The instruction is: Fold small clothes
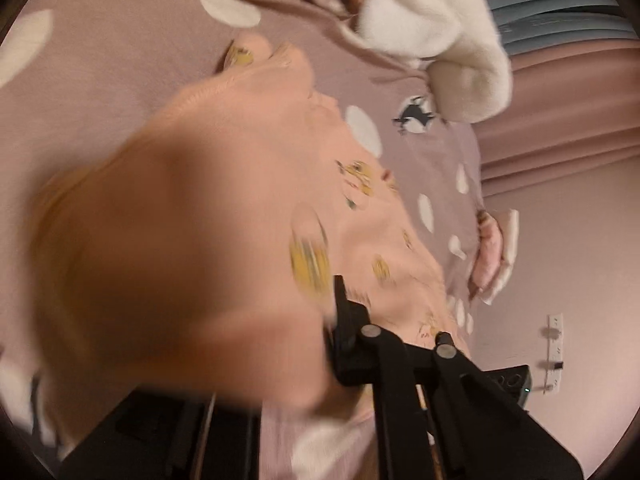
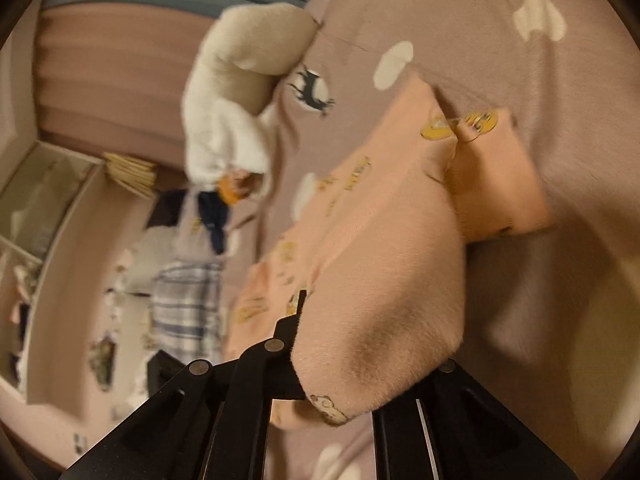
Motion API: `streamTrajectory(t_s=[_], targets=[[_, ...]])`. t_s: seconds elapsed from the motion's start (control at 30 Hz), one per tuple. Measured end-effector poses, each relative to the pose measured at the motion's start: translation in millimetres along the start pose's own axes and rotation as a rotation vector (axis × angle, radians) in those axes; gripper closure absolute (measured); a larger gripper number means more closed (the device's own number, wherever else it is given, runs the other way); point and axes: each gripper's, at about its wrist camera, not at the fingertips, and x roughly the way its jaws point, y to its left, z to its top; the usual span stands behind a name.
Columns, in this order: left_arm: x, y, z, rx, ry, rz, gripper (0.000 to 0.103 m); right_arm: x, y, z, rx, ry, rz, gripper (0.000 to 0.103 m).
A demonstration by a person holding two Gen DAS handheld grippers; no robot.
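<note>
A small peach garment with yellow prints [image 1: 372,216] lies on a mauve bedspread with white spots [image 1: 120,64]. My left gripper [image 1: 320,312] is shut on a fold of the garment, which bulges blurred over the left finger and hides it; the right finger [image 1: 340,296] shows. In the right wrist view the same garment [image 2: 360,220] drapes over my right gripper [image 2: 344,320]. It is shut on the cloth, with only the left finger [image 2: 300,304] showing. One sleeve [image 2: 496,176] lies out on the bedspread [image 2: 480,40].
A white fluffy garment [image 1: 432,20] lies at the bed's far edge, also in the right wrist view [image 2: 228,120]. Another small pink and white piece [image 1: 496,256] sits near the bed edge. A plaid cloth [image 2: 188,308] and dark clothes [image 2: 212,212] lie beyond the bed.
</note>
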Motion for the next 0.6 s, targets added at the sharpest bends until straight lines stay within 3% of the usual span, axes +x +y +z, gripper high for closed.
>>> streamTrajectory(t_s=[0.13,0.23,0.3,0.37,0.47,0.6], targets=[[-38.4,-1.1,-24.0,0.026,-0.024,-0.031,0.097,-30.2,9.4,-23.4,-0.023,-0.01,0.012,0.095],[-43.6,-1.2,-37.1,0.062,-0.032,0.014,0.097,-45.0,13.5,-41.0,-0.064,-0.015,-0.007,0.096],[-41.6,5.8,-43.9,0.032,-0.011,0.023,0.1,-41.0,5.7,-44.4,-0.016,0.006,-0.049,0.096],[-42.5,6.9,-49.4,0.024,-0.001,-0.012,0.1,-41.8,-0.2,-46.8,0.017,0.021,-0.034,0.095],[-58.2,-0.4,-63.9,0.114,-0.052,0.036,0.1,-51.6,4.0,-57.7,-0.03,0.019,-0.026,0.095],[-72.6,2.4,-72.8,0.125,-0.05,-0.016,0.099,-65.3,-1.8,-72.1,-0.036,0.028,-0.059,0.096]])
